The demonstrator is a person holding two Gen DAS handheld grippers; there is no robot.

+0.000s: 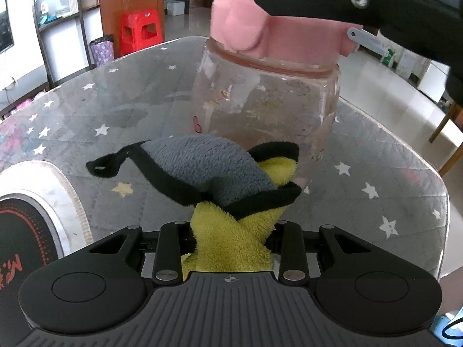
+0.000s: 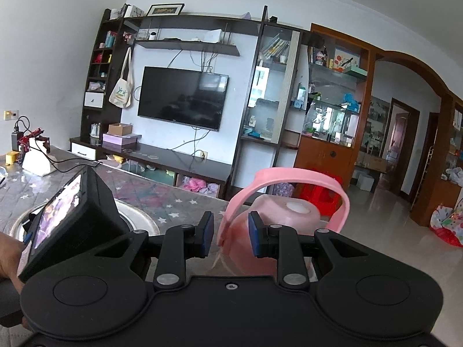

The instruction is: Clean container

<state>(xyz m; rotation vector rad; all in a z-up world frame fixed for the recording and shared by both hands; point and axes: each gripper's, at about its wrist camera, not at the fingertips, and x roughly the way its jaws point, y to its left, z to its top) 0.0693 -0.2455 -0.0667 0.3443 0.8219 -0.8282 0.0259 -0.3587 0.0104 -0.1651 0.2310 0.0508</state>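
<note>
A: Container [image 1: 266,110] directly ahead of the left gripper [image 1: 231,231], upright on the table [image 1: 390,173], long axis vertical, pink lid [image 1: 246,23] on top.

B: Nearest first, though. Left fingers?

A: Pinched narrow on a yellow-and-grey cloth [image 1: 220,170]. Yellow pile bunched between the jaws, grey side folded forward, black-trimmed tip pressed against the lower wall of the glass.

B: Touching, then, not just near?

A: Looks like contact at the lower front of the body. Hard to tell how firmly. Glass cloudy, smeared higher up.

B: And the right gripper [image 2: 231,238]?

A: Coming in from above, at lid height. Blue pads [image 2: 208,237] set either side of the lid's near edge, where the pink carry handle [image 2: 303,177] hinges. Moderately spread, a gap showing on both sides. Not clamped, as far as visible.

B: So which hand is closer to the work?

A: Left for the wall, right for the top. Seemingly a brace-and-wipe: right to steady the lid, left to rub the side.

B: Deciding relation?

A: Cloth low on a tall body. Wiping stroke likely needs to run up along the vertical axis, or round the curve. Without a firm hold at the top, a sideways push could tip or slide the thing on the glossy star-print cover.

B: Farther off?

A: Round metal-rimmed plate [image 1: 66,190] at left on the table, a red stool [image 1: 141,31] beyond the far edge, then shelving and a dark television [image 2: 182,98] on the wall.
</note>
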